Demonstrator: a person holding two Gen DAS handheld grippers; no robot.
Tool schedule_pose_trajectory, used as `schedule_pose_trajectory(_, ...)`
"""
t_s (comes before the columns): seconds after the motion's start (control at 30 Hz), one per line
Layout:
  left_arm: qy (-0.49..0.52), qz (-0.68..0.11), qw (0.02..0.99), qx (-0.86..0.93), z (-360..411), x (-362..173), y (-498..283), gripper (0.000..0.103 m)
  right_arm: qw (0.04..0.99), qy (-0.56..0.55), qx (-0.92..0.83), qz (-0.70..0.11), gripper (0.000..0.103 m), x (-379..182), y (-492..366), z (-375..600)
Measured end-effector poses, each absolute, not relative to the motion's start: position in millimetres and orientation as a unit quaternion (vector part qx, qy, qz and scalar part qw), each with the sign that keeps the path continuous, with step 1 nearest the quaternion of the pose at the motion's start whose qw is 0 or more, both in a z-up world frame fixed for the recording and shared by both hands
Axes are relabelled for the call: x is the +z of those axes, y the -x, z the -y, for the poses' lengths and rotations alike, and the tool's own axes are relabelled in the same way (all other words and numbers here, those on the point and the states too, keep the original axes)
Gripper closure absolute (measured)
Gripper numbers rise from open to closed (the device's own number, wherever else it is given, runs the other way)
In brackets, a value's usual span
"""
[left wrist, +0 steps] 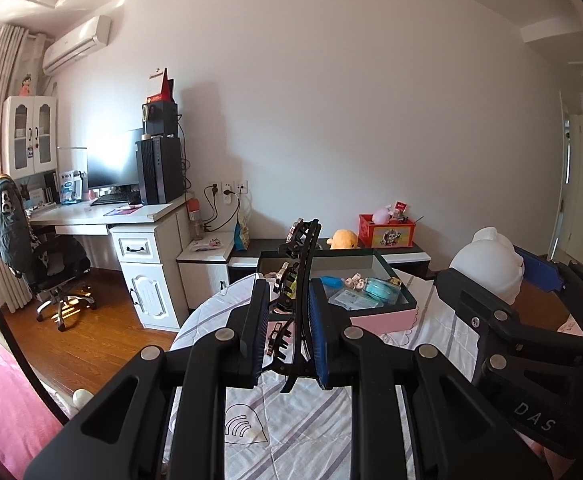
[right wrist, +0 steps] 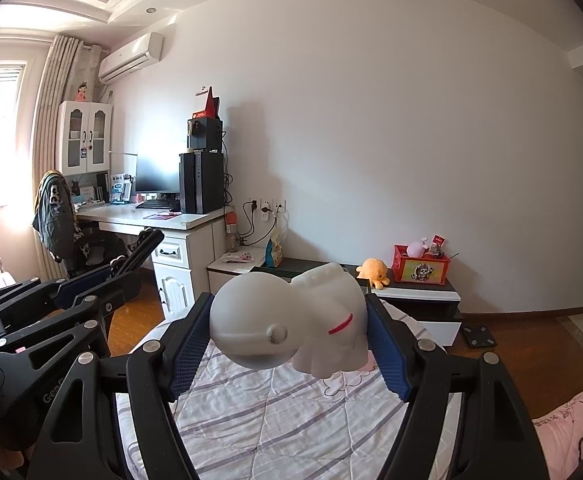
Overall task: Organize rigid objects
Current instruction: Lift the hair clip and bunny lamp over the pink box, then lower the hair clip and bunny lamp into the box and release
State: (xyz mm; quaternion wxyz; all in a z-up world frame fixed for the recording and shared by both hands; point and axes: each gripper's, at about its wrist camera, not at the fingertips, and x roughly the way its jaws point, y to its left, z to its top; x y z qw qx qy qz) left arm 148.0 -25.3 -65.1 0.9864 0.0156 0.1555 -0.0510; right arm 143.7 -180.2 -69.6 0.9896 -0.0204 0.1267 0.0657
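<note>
Two grippers raised above a striped quilt [right wrist: 275,412] in a bedroom. Left gripper [left wrist: 289,332] clamped tight on a black hair clip [left wrist: 301,280], held upright between the blue pads. Right gripper [right wrist: 287,336] closed around a white toy figure [right wrist: 291,320], lying sideways between the fingers. Just beyond, an open green-rimmed box [left wrist: 375,256] of small items on the bed.
</note>
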Motion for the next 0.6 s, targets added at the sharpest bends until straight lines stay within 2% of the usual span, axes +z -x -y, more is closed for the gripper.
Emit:
schedule_pose_trajectory(0.3,-0.042,-0.177,0.982,-0.052,36,-74,-213,0.084,0.986,0.026,0.067,-0.15,0.028,-77,-198,183)
schedule_pose_trajectory(0.43,-0.055,-0.193,0.978,-0.049,38,-77,-270,0.084,0.985,0.032,0.06,-0.161,0.028,-78,-244,191)
schedule_pose_trajectory(0.6,-0.059,-0.258,0.962,-0.063,47,-104,-361,0.084,0.978,0.039,0.058,-0.196,0.028,-93,-313,200)
